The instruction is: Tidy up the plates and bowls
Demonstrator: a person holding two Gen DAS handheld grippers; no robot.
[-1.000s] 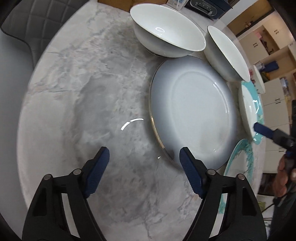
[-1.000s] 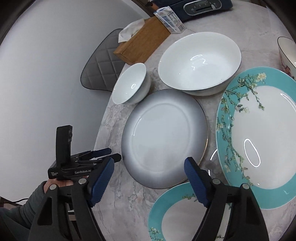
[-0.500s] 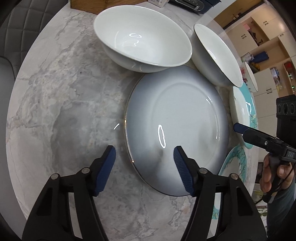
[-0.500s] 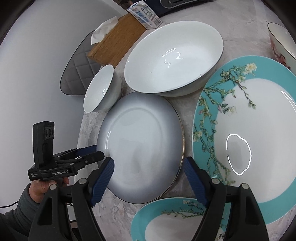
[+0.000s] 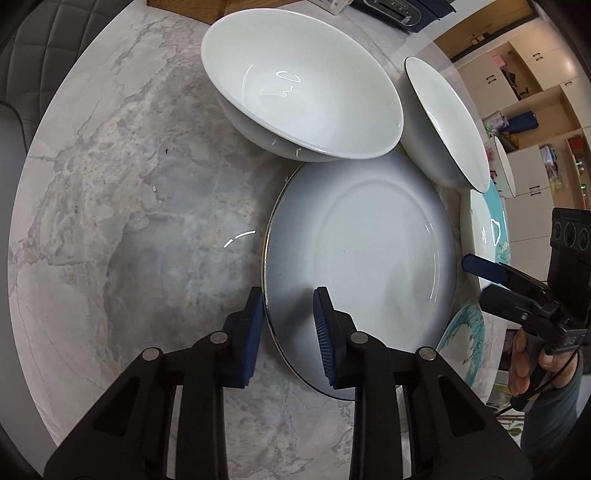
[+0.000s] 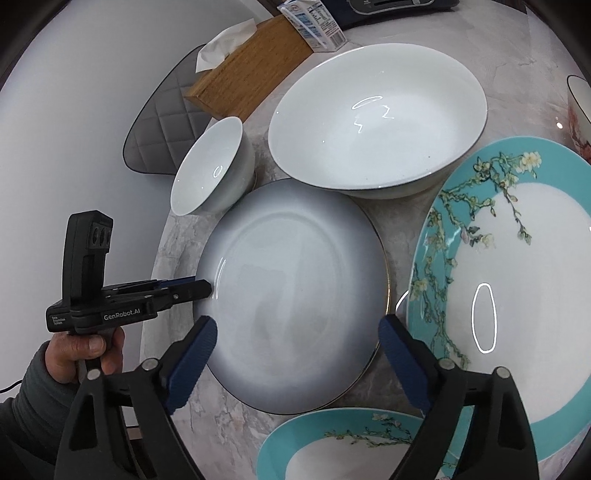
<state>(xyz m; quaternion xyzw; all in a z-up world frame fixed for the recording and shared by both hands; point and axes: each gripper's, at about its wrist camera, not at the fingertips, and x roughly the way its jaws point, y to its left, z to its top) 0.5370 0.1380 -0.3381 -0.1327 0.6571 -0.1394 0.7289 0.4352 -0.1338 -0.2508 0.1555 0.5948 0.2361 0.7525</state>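
A grey-white plate lies flat on the marble table. My left gripper straddles the plate's left rim, one finger outside and one over the plate. Its jaws are closing, and a gap still shows at the pads. My right gripper hovers over the plate's opposite side. Its jaws are wide and closing slightly, with nothing gripped. A small white bowl and a large white bowl stand just behind the plate.
A large teal floral plate and a smaller teal plate lie right of and in front of the grey plate. A floral bowl sits far right. A wooden tissue box, a carton and a grey chair are behind.
My left gripper slid right to the grey plate's rim and its jaws narrowed from wide to a small gap. The right gripper came closer over the plate and narrowed slightly.
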